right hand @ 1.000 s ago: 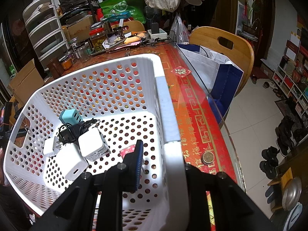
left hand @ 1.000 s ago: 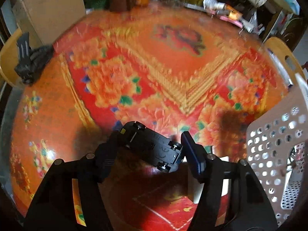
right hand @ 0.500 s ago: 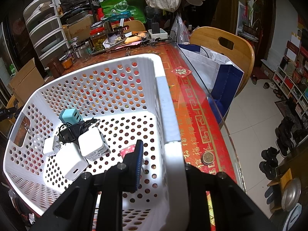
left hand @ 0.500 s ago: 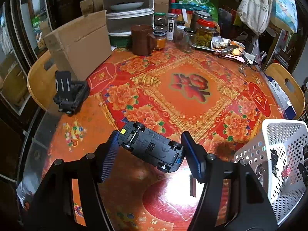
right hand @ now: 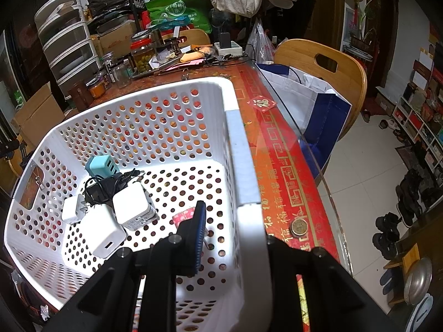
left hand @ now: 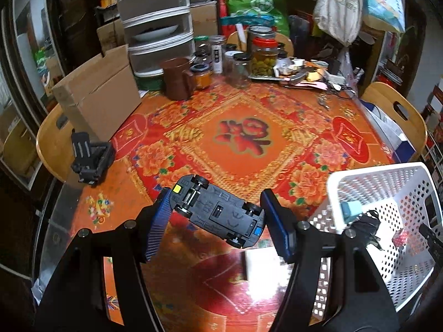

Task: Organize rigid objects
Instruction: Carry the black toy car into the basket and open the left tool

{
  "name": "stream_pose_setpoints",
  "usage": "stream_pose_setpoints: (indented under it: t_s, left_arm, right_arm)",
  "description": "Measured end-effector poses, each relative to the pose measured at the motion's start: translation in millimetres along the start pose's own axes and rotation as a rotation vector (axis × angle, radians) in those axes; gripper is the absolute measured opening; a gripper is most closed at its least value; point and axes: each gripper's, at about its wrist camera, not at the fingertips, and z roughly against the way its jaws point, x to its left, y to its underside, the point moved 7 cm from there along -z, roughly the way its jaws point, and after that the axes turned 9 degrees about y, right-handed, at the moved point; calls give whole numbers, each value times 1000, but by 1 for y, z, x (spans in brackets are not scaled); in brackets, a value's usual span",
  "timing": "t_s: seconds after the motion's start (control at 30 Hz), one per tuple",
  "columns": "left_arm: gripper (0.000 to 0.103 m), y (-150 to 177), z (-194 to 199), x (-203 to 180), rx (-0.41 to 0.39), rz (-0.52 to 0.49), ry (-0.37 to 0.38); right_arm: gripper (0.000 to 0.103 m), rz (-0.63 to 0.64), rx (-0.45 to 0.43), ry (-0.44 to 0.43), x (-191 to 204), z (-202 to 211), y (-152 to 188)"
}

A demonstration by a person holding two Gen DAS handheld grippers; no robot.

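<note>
Black toy car: small plastic model car point(left hand: 217, 211), underside up, wheels showing, tilted, raised above the bench, just left of the basket.
Left gripper: black frame with blue ribbed pads point(left hand: 214, 221), pinching the toy car end to end, one pad at each bumper.
Right gripper: black frame point(right hand: 229, 238), straddling the near right wall of the basket; one blue pad point(right hand: 200, 227) inside, the other finger hidden behind the wall; clamped on the wall or merely around it, cannot tell.
Basket: white perforated plastic basket point(right hand: 241, 163), standing on the bench near its right edge.
Basket contents: three white cube-shaped plug chargers point(right hand: 130, 206), one pale teal charger point(right hand: 101, 166), a tangle of black cable point(right hand: 106, 185), a small red patterned packet point(right hand: 184, 217); all clustered on the basket floor, left of the inner pad.
Bench: round, red and orange floral cloth under glass point(left hand: 243, 135).
Bench, far side: brown cardboard box point(left hand: 97, 96), brown mug point(left hand: 177, 78), glass jars point(left hand: 263, 55).
Bench, left edge: black folding holder point(left hand: 90, 155).
Bench, right edge: single coin point(right hand: 299, 227), outside the basket.
</note>
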Motion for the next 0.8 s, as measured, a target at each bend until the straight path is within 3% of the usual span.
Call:
stream_pose_setpoints:
  t_s: [0.63, 0.8]
  left_arm:
    - [62, 9, 5, -115, 16, -159, 76]
    - [63, 30, -15, -173, 100, -273, 113]
  right_arm:
    - [22, 0, 0, -1, 1, 1, 0]
    - [22, 0, -2, -3, 1, 2, -1]
